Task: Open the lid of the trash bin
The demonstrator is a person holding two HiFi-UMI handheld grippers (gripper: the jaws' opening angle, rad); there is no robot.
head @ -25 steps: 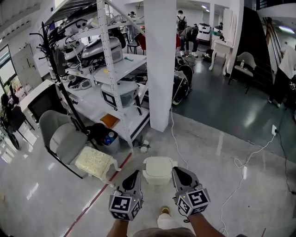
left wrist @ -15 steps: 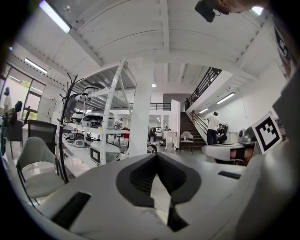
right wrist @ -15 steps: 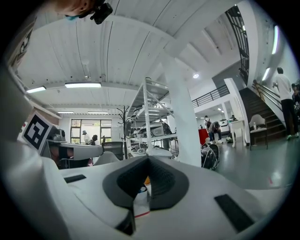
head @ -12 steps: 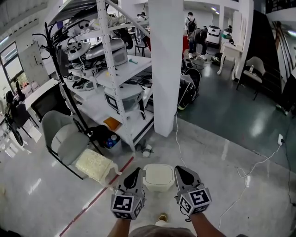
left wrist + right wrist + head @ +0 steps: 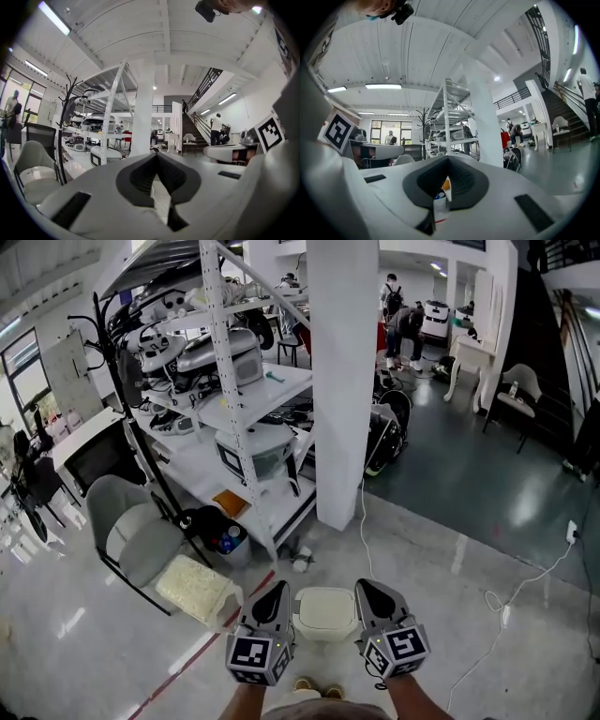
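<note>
Change over the last second: I've stepped in. The trash bin (image 5: 325, 613) has slid down the head view and now sits low in frame, right between my two grippers, where before it was ahead of them. It stands on the floor (image 5: 450, 615), near the foot of the white pillar (image 5: 342, 381) and the shelf rack (image 5: 246, 418).

The lid (image 5: 325, 606) is flat and shut, not yet touched.

Left gripper (image 5: 275, 601): jaws pressed together at the tips, nothing between them. It is just beside the bin's left edge in the head view, and I can't tell from that view how high above it.

Right gripper (image 5: 370, 599): same, jaws pressed together and empty, just beside the bin's right edge.

Both gripper views look out across the room and up toward the ceiling, not down. The bin isn't in either of them. Only the closed tips show, left (image 5: 157, 157) and right (image 5: 447, 159).

For the task, my read is that the approach is about finished and the opening hasn't started. Both grippers flank the bin but point over it. Next I likely need to tip one down and get a tip to the lid's front edge.
</note>
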